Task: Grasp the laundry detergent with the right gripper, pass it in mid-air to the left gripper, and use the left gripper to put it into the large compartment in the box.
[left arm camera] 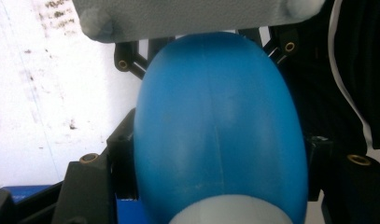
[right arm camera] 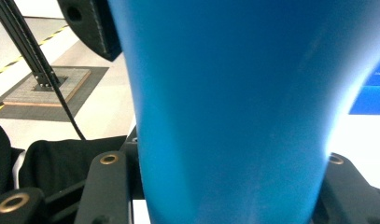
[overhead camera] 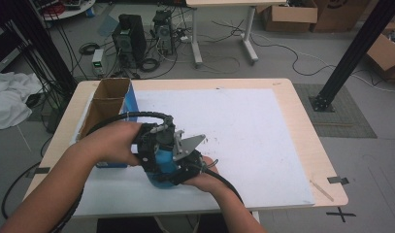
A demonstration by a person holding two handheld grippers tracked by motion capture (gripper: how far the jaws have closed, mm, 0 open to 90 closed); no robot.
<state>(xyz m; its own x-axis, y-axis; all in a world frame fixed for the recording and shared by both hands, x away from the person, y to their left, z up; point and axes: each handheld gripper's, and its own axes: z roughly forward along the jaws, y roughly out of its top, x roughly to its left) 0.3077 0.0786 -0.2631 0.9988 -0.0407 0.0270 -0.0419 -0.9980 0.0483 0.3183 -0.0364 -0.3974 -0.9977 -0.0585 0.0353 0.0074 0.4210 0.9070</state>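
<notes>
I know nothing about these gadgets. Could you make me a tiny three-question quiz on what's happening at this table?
1. True or false: both grippers clamp the same blue bottle.
2. What stands at the table's far left? A) cardboard box B) kettle C) laptop
3. Fill in: the tabletop is covered by a ___ sheet.

Key: 1 true: left gripper and right gripper each have it between their jaws. 2 A. 3 white.
</notes>
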